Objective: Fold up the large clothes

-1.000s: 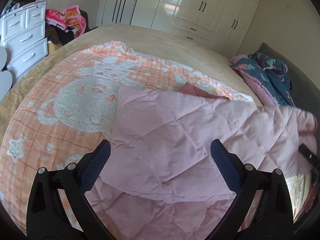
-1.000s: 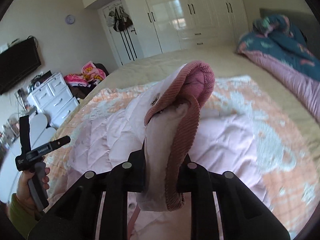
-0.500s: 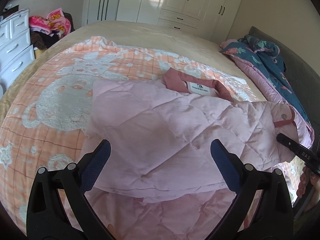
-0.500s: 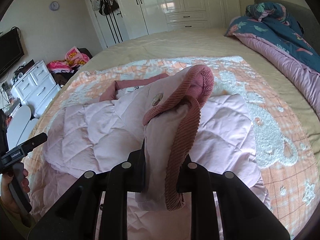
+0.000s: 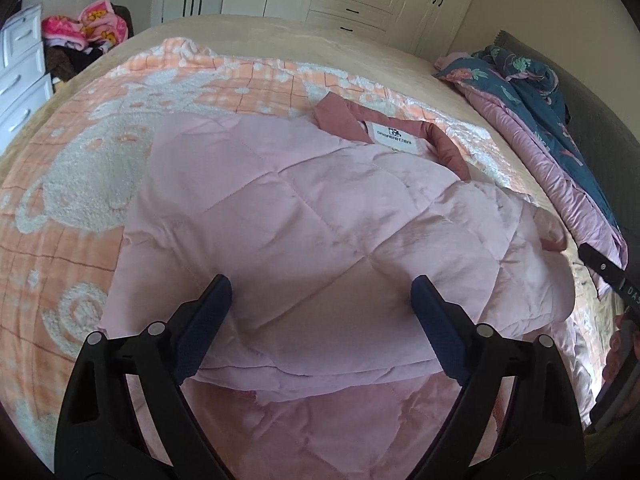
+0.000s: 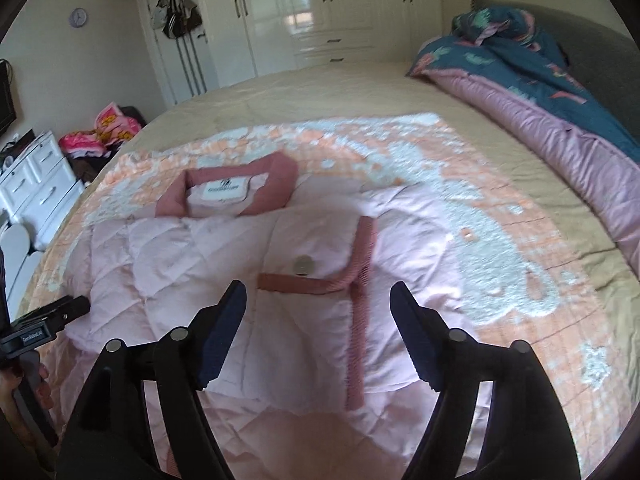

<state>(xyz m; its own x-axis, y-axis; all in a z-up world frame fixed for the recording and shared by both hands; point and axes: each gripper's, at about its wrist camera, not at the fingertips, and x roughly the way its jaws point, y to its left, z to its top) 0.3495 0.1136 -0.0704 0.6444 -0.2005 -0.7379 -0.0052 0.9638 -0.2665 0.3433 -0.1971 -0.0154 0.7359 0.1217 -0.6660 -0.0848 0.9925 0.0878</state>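
Pink quilted padded jacket (image 5: 304,232) is lying flat on the orange-and-white checked bear-print blanket (image 5: 80,184), just ahead of and below both sets of jaws, with its dusty-rose ribbed collar (image 6: 236,192) at the far end. So I'd say its long axis runs near to far, away from me.

Going left to right: my left gripper (image 5: 320,300) hovers over the left half, jaws wide but easing closed, nothing between them, only the folded panel underneath. My right gripper (image 6: 318,308) is over the folded-in sleeve with the rose-trimmed cuff (image 6: 356,264), jaws opening. The cuff sits on the jacket in the gap between the tips, not pinched.

For the next fold I reckon the near hem matters most: it's closest to both hands, roughly equally, and the collar is the far target.

Count: one jacket, one collar, one cuff showing, one snap button (image 6: 303,265), two grippers. One teal floral duvet (image 6: 540,64) bunched up far right.
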